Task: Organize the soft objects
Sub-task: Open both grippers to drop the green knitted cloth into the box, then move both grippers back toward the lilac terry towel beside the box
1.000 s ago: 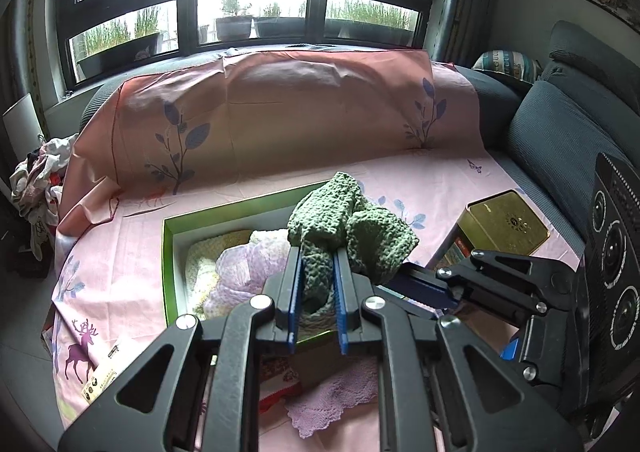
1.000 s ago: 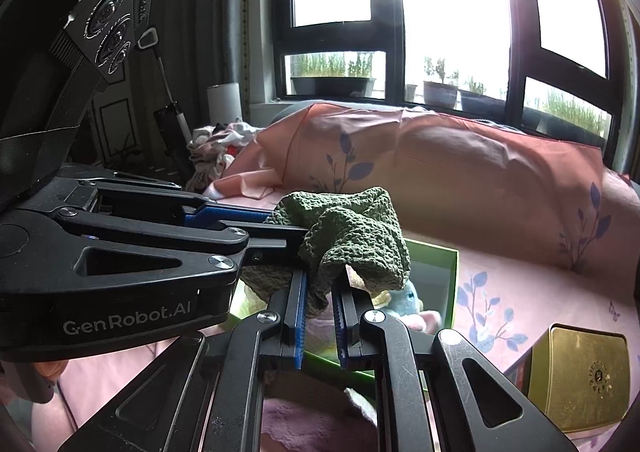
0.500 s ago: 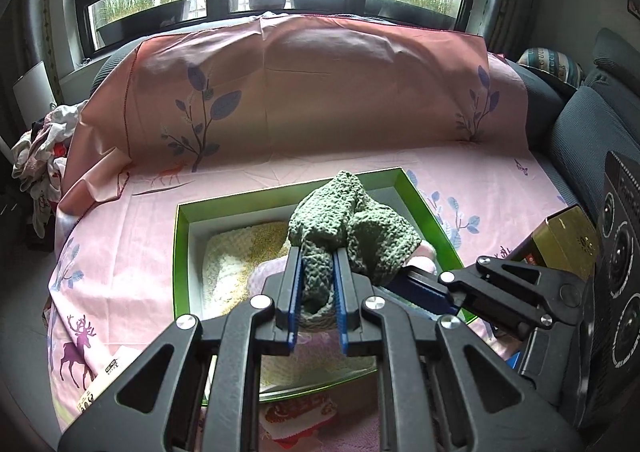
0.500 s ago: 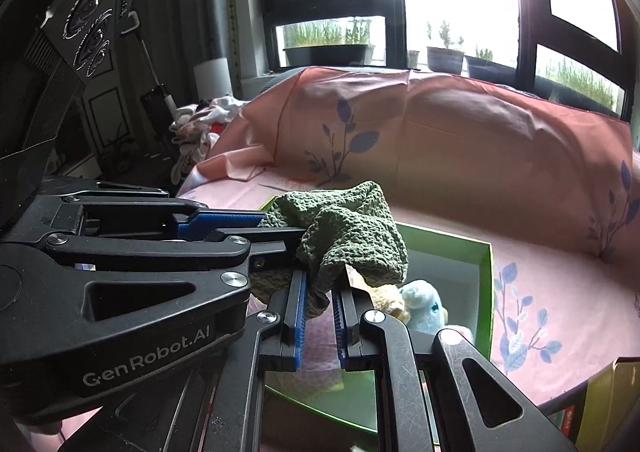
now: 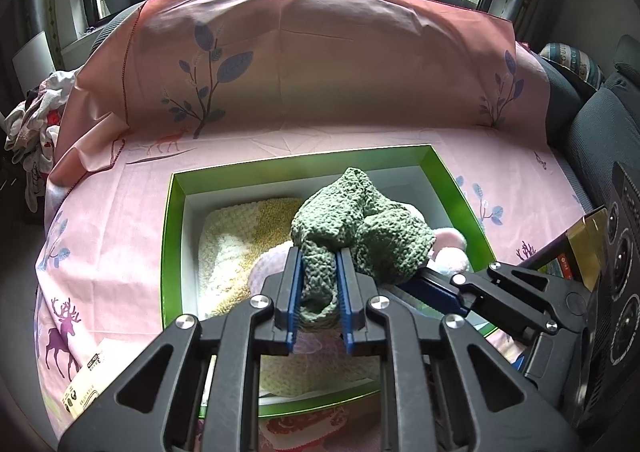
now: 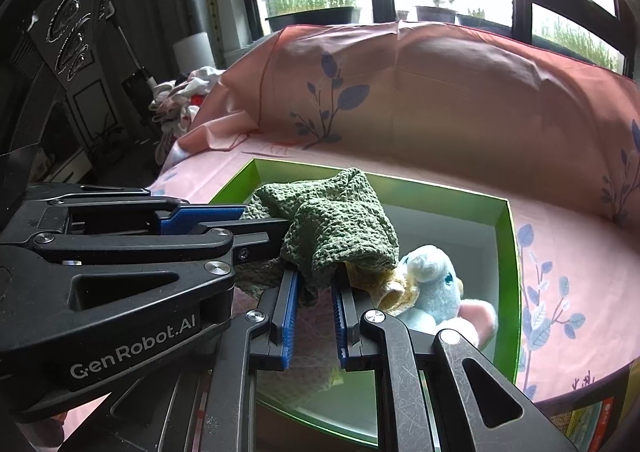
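Both grippers are shut on one green knitted cloth and hold it bunched above the green box. My left gripper pinches its left end. My right gripper pinches its right end; the cloth also shows in the right wrist view. In the box lie a cream and yellow fluffy cloth, a pale lilac cloth and a light blue plush toy. The cloth hides part of the box's inside.
The box rests on a surface covered with a pink sheet printed with leaves and deer. A gold tin stands to the right. A grey sofa lies beyond it. A pile of clothes lies at far left.
Both grippers have moved forward and down with the green cloth, from before the box to directly over its inside. The box now fills more of both views.
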`<state>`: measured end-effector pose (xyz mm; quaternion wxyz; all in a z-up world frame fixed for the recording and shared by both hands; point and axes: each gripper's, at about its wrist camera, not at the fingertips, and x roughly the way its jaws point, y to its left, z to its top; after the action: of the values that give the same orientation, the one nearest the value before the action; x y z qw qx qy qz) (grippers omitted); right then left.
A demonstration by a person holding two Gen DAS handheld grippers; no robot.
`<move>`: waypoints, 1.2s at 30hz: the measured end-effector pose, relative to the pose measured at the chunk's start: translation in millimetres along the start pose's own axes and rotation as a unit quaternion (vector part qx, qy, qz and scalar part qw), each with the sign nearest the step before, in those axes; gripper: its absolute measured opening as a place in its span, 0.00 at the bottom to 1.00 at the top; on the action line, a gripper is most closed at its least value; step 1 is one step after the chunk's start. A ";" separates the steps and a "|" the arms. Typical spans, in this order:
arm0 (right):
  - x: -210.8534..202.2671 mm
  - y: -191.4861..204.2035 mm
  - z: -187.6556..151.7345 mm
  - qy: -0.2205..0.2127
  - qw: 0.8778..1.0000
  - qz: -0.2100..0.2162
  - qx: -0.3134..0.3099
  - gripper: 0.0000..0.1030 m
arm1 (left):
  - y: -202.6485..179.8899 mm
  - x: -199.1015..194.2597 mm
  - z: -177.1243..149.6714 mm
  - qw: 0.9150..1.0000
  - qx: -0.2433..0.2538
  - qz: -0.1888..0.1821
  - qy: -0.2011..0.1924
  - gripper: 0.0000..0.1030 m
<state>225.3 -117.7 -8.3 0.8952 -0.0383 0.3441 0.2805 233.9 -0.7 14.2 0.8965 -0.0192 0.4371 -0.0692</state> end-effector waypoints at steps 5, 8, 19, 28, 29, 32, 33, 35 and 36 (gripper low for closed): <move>5.8 1.9 3.2 0.016 1.000 -0.017 -0.002 0.30 | 0.5 5.9 0.8 1.000 0.000 0.006 0.011 0.25; 6.2 1.4 3.9 0.017 1.000 -0.018 -0.002 0.30 | 1.2 8.2 0.0 1.000 0.002 0.010 0.013 0.29; 4.0 -0.8 2.8 0.020 0.999 -0.026 0.001 0.31 | 8.4 5.9 -2.1 1.000 0.001 0.021 0.012 0.52; -10.1 -1.9 3.1 0.010 0.998 -0.060 -0.002 0.53 | 10.2 -2.8 -3.6 1.000 0.003 0.028 0.005 0.67; -11.9 -3.2 3.1 0.009 0.998 -0.063 0.001 0.56 | 10.4 -4.1 -4.2 1.000 0.003 0.030 0.004 0.67; -16.6 -6.9 2.2 0.011 0.997 -0.072 0.007 0.58 | 11.3 -6.4 -4.6 0.999 0.000 0.036 0.005 0.85; -17.9 -7.4 1.6 0.012 0.997 -0.075 0.008 0.58 | 12.0 -7.8 -5.3 0.999 -0.002 0.037 0.002 0.88; -20.9 -8.8 0.1 0.013 0.997 -0.079 0.010 0.58 | 13.0 -10.9 -6.1 0.999 -0.006 0.034 -0.001 0.91; -22.6 -9.3 -0.7 0.014 0.997 -0.081 0.010 0.58 | 13.1 -11.8 -6.3 0.999 -0.008 0.034 0.000 0.91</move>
<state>216.2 -136.4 4.4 0.9105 -0.0610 0.3548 0.2034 223.2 14.1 18.2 0.8983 -0.0114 0.4378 -0.0358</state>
